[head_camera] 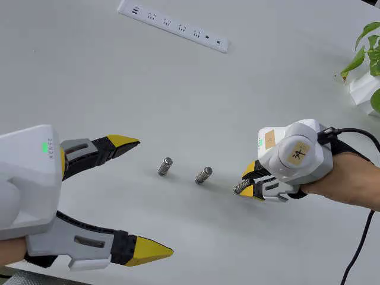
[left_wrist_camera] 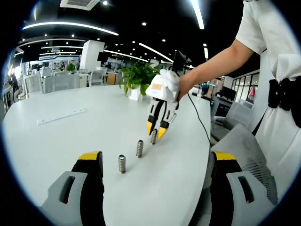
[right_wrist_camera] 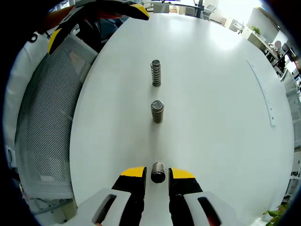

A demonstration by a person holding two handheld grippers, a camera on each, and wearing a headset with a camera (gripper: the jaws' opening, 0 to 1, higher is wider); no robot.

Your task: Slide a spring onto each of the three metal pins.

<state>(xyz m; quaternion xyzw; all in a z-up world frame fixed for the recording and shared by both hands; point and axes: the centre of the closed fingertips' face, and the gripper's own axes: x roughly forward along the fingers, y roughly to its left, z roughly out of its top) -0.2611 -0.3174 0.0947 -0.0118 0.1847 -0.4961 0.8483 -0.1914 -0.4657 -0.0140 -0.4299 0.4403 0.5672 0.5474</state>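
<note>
Currently the right tongs straddle the rightmost spring, which stands upright on the counter, jaws narrowed beside it, grip contact indeterminate, while the left tongs hang released, well apart.

My left gripper hovers low on my left, jaws spread wide, yellow tips pointing right. My right gripper angles down and leftward, jaws drawn to a narrow gap, my right hand behind it.
</note>
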